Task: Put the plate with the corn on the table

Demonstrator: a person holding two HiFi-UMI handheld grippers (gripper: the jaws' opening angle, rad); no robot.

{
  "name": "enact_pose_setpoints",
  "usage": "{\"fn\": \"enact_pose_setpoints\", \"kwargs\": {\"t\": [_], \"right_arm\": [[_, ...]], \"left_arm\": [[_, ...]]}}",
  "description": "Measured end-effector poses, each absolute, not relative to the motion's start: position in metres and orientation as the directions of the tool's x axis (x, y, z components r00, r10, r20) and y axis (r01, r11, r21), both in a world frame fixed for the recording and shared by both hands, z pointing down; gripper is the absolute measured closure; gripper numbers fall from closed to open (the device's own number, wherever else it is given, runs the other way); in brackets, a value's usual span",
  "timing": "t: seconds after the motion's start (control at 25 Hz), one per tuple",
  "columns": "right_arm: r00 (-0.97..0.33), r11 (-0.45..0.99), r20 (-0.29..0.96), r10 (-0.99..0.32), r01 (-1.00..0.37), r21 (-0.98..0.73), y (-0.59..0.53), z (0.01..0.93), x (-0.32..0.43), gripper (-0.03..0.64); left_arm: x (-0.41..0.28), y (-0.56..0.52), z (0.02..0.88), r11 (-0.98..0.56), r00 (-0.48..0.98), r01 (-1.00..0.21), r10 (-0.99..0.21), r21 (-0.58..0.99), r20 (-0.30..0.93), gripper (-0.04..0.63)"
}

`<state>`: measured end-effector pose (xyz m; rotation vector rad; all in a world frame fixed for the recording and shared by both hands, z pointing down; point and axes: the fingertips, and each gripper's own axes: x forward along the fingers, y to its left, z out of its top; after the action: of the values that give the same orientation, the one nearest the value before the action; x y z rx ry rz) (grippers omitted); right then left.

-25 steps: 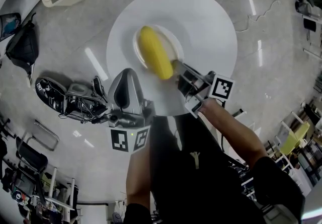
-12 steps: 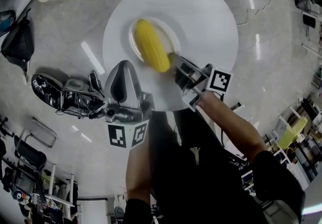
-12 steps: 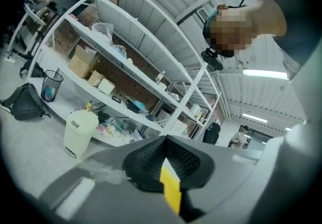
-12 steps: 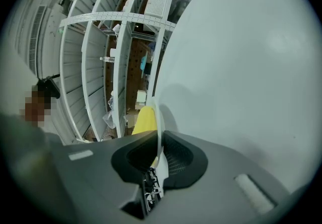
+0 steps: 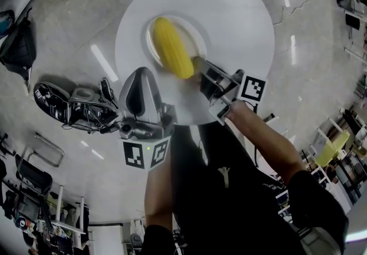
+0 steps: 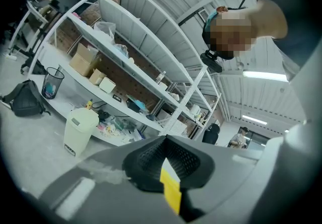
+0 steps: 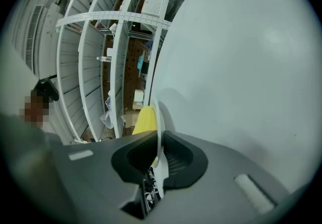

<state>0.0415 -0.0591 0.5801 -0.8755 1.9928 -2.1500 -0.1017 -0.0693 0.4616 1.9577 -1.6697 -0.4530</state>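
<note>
Reaching in from 5 o'clock, the right gripper [image 5: 200,70] is clenched on the rim of the plate [image 5: 194,37], forearm stretched out long over the edge of the round white worktop [image 5: 241,13]. In the right gripper view that thin white rim [image 7: 159,122] runs straight between the gripper's [image 7: 157,155] pads. The left gripper [image 5: 140,76] hangs back at 7 o'clock from the plate, apart from it, forearm pulled close to the body; its own view shows it [image 6: 166,160] pressed closed on nothing.

The corn [image 5: 172,47] lies across the plate and covers most of it; the 5 o'clock rim is lost behind corn and gripper. Whether the plate rests on the worktop or hovers just above it, I cannot tell.

Count: one plate, one corn cob, one worktop, two grippers.
</note>
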Motion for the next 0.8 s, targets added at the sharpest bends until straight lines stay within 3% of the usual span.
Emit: {"fn": "enact_pose_setpoints", "kwargs": {"t": [0.8], "right_arm": [[-0.809, -0.217, 0.428, -0.403, -0.370, -0.903, -0.0571, 0.5871, 0.0430, 0.583]], "left_arm": [[-0.1022, -0.0624, 0.4654, -0.113, 0.187, -0.785, -0.981, 0.609, 0.059, 0.591]]}}
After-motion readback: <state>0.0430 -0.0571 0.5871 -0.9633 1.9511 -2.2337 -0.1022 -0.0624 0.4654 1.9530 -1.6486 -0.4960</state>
